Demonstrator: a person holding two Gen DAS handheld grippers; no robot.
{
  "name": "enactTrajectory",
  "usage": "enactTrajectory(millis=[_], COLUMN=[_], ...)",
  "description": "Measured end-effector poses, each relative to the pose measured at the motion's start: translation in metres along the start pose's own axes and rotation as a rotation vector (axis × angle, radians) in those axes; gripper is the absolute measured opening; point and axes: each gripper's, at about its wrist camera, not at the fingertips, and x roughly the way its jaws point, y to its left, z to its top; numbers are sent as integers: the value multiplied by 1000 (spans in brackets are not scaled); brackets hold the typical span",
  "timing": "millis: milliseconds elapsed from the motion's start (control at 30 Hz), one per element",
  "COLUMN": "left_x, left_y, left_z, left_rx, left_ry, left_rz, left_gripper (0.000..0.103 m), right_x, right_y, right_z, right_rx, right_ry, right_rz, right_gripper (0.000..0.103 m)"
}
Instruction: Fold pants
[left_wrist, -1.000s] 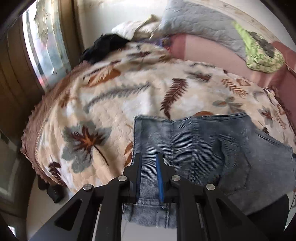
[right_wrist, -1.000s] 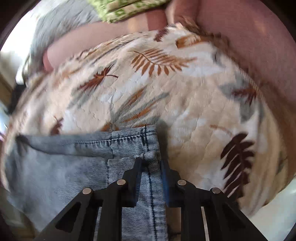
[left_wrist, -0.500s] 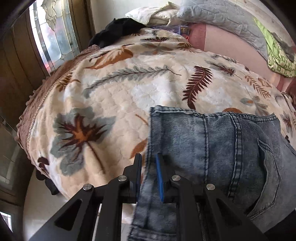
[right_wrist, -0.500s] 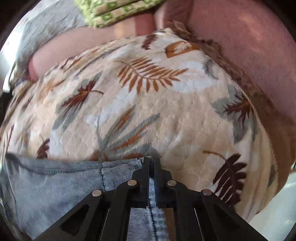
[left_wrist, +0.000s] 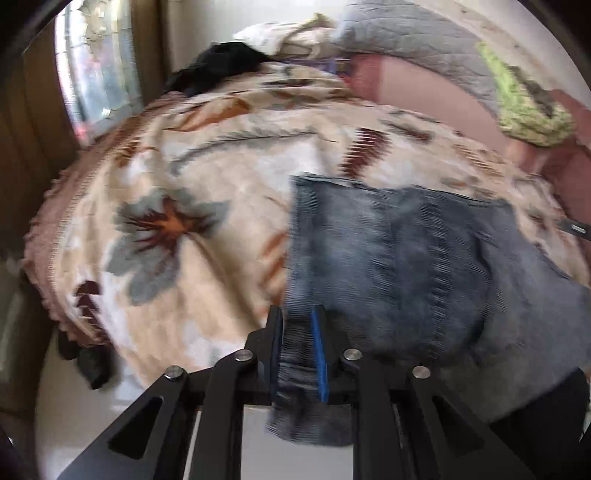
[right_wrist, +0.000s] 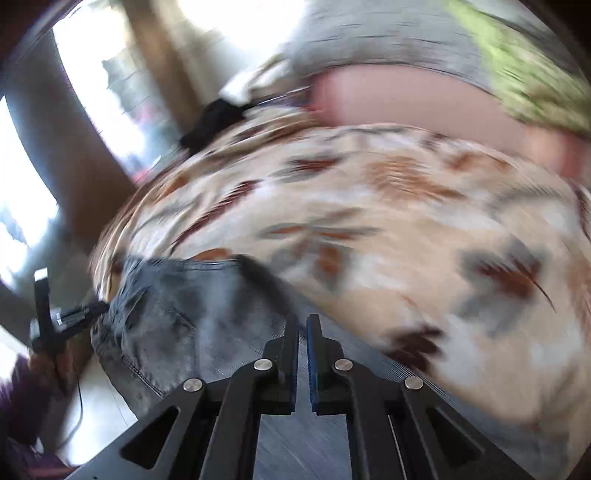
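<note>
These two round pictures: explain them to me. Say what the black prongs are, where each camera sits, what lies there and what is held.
No robot here: a person carries a hand-held two-finger gripper in each hand, each with a wide-angle camera looking along its fingers. The black prongs are those fingers. One picture is from the left gripper, the other from the right gripper. Denim pants lie on a leaf-patterned blanket over a bed, pillows behind. The left jaws are opening, the pants' edge between them. The right jaws are shut; the blur hides whether they pinch the pants.

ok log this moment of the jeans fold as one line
stage: folding jeans on leaf-print blanket | left gripper: jaws opening, denim edge between them | right gripper: shut, denim under it, grip unclear from blur
</note>
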Motion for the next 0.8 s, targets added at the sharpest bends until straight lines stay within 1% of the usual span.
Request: enactTrajectory(millis=[33,67,100,167,233,267,300,333,367,400,467,533,567,667,733,767,800], left_x=[-1,-3,-4,-4,-2,-2,-3,-6,-9,-13,-18,-20,-21,-21,-16,-13,-10], left_y=[-3,-6,-9,-13,-16,-17,-19,-20,-20,-20,-20,-19,-17,-9,-7,-5,-4], left_z=[-2,-3,-5,-8,-11,-14,-16,-18,-20,-22,-28,-34,-37,-42,-43,-44,-44], left_rx=[16,33,45,71,82,87,93,100,102,100,98,99,84,30,8,-10,-31], left_ry=[-6,-13,-20,-18,-5,5,10,10,10,11,22,40,47,71,87,96,103], left_rz=[-14,-34,-49,-75,-92,-94,-98,-103,-109,-124,-138,-108,-111,-161,-151,-151,-157], left_gripper=[42,47,51,51,51,51,51,51,51,51,51,51,51,51,51,51,51], right_x=[13,23,33,53,65,69,73,77,80,79,76,76,78,86,95,100,105], right_y=[11,14,21,30,31,27,29,29,30,30,30,27,28,35,36,37,37], right_z=[5,10,14,22,27,30,31,31,32,31,32,35,37,38,39,40,40], right_rx=[-32,-54,-76,-137,-156,-160,-166,-173,-178,-179,-172,-132,-125,-172,-183,-189,-194], right_ry=[22,47,64,91,119,136,147,160,168,156,119,126,132,148,172,184,198], right_rz=[26,46,47,22,23,38,44,45,43,45,69,141,157,115,123,123,121], right_gripper=[5,6,6,6,7,12,27,38,59,63,63,63,63,62,62,57,48])
